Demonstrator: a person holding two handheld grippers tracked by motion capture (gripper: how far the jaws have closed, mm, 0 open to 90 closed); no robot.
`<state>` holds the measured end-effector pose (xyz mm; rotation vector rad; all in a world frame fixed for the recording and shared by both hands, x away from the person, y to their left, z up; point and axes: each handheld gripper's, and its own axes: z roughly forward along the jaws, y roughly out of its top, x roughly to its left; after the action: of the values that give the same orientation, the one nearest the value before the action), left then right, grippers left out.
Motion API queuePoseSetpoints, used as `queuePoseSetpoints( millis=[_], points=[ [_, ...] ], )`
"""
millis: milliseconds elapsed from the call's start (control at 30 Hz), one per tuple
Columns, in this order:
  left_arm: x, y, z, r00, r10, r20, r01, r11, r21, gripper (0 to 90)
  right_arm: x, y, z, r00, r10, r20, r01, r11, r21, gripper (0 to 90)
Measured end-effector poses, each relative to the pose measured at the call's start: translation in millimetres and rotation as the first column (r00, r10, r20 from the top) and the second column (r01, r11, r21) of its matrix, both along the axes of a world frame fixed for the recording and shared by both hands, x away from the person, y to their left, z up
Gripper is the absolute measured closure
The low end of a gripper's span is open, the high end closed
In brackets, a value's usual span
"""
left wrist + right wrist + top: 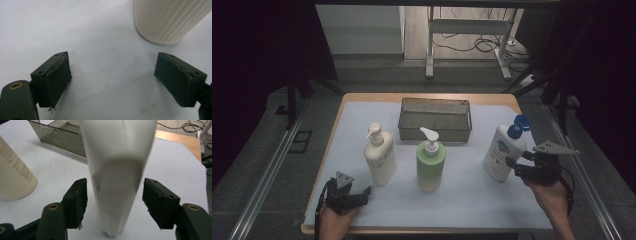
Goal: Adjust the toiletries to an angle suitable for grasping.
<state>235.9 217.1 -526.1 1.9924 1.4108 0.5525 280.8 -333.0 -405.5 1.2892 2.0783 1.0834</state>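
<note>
A white bottle with a blue cap [502,152] stands at the right of the white mat [472,200], its top leaning to the right. My right gripper [512,167] is at its lower part with one jaw on each side. In the right gripper view the bottle [117,170] stands between the jaws with a gap on both sides, so the right gripper [115,202] is open. My left gripper [364,195] rests near the mat's front left, open and holding nothing [112,80]. Just beyond it is the cream pump bottle [380,156], whose ribbed base [167,20] also shows.
A green pump bottle [430,165] stands mid-table. Behind it a metal mesh basket [434,101] sits near the far edge. A pale bottle [12,177] and the basket's wall [62,138] lie beyond the right gripper. The wooden table edge [427,96] frames the mat.
</note>
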Motion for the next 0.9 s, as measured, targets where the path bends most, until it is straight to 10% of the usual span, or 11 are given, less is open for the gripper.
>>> queuePoseSetpoints(
  millis=[900],
  points=[
    [0.1,0.1,0.0,1.0000,0.000,0.000,0.000,1.0000,-0.001,13.4,34.7,21.0,-8.7,1.0000,0.005,0.007,-0.005,1.000,-0.023,39.0]
  ],
)
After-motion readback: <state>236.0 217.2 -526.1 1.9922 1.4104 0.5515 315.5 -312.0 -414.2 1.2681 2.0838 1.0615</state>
